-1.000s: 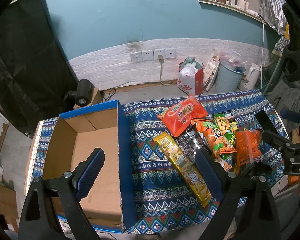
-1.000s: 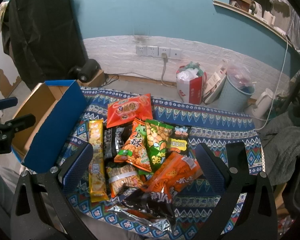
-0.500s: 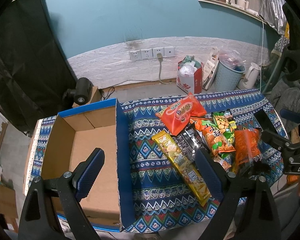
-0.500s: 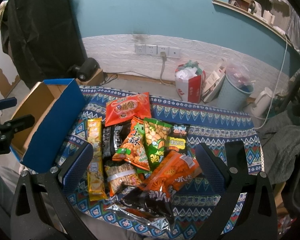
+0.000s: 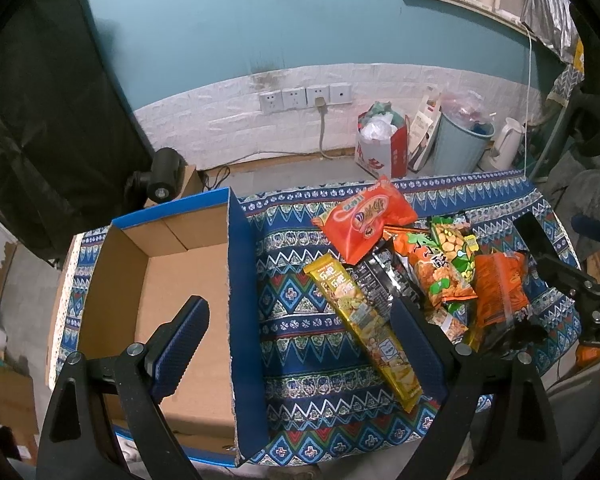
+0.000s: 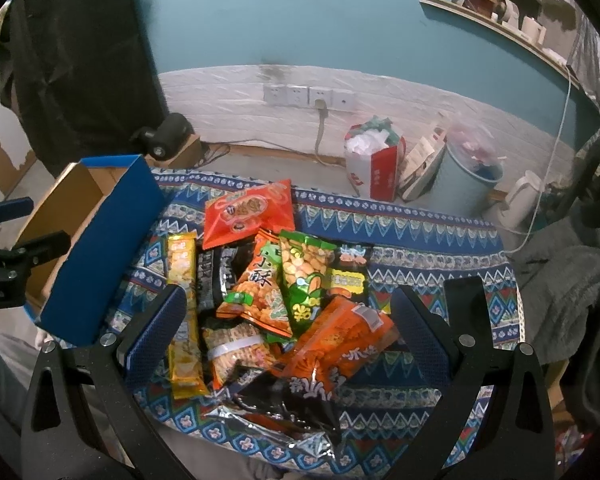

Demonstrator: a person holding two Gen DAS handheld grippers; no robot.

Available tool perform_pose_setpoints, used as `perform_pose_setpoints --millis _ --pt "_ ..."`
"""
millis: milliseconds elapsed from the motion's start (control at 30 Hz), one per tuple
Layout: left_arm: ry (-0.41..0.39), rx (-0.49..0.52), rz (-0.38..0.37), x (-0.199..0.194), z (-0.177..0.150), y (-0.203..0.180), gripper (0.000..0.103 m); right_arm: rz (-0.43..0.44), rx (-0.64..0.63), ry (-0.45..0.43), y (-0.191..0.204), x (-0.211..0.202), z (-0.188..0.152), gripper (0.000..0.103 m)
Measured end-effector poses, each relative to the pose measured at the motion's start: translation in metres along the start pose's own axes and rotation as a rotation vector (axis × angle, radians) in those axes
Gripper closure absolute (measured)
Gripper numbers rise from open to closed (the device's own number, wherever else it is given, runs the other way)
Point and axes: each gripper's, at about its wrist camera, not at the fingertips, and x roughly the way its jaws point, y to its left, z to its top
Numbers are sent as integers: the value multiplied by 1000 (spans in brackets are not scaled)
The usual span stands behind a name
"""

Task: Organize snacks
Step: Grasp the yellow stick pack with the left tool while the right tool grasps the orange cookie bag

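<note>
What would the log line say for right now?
left gripper: open | right gripper: open | box: empty | snacks: piled on cloth

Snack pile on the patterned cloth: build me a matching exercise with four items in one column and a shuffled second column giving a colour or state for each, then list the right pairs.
Things:
1. long snack bar
2. cardboard box
3. puffed snack bag at the far edge of the pile
4. pea snack bag

Descriptions:
A. green
B. red-orange
C. yellow
D. open and empty, blue outside

Pairs: 1-C, 2-D, 3-B, 4-A
</note>
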Motion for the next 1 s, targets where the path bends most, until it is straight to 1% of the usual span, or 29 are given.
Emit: perform_pose_setpoints --millis 133,233,367,500,733,867,1000 --pt "32 2 -8 11 -1 -3 10 -34 10 27 -5 6 -1 3" --pt "71 3 -11 24 -3 -8 10 -54 33 58 -13 14 -4 3" --pt "113 1 10 43 -8 -16 10 -82 76 106 -25 25 -8 3" --pt "172 -16 -6 62 -12 -23 10 -95 120 149 -37 35 -15 3" --pt "251 -42 -19 91 -16 -34 10 -114 153 255 -45 72 -30 3" --pt "301 -73 -31 110 -18 -38 10 -89 191 314 -48 92 -38 3" --pt "334 -98 -19 127 -22 -41 10 -62 204 370 -47 110 -46 3"
